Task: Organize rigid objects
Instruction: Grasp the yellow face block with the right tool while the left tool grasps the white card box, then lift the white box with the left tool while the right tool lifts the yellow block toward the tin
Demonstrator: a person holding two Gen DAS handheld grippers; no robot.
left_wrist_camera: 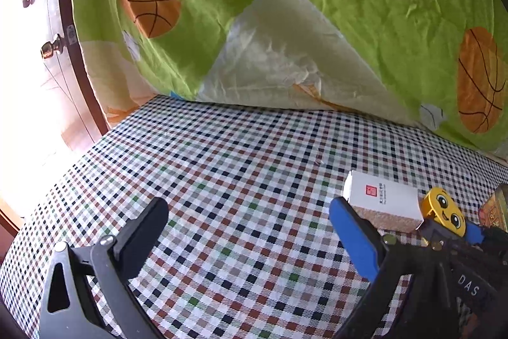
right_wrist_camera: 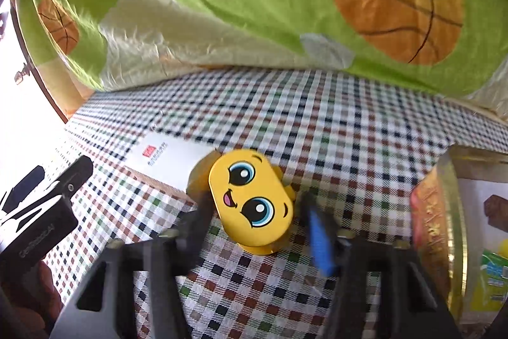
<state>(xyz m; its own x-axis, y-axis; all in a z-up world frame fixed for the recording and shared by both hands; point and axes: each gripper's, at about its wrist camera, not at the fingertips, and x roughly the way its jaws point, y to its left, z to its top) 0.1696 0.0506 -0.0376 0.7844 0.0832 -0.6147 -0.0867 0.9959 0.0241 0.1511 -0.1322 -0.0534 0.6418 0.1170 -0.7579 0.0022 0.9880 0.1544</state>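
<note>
The right gripper (right_wrist_camera: 254, 212) straddles the yellow toy face (right_wrist_camera: 252, 199), its fingers close along both sides; whether they press it, I cannot tell. The toy lies on the checked cloth (right_wrist_camera: 349, 132), just beside the white box (right_wrist_camera: 165, 158). The left gripper (left_wrist_camera: 250, 218), spread wide, hovers empty left of the box.

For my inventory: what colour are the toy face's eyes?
Blue with black pupils on the yellow toy; clearest in the right wrist view.

Glossy yellow plastic face toy (right_wrist_camera: 250, 199), matt white card box (left_wrist_camera: 382, 196), woven checked cloth bedsheet (left_wrist_camera: 222, 180), crinkled cotton quilt (left_wrist_camera: 349, 5)
</note>
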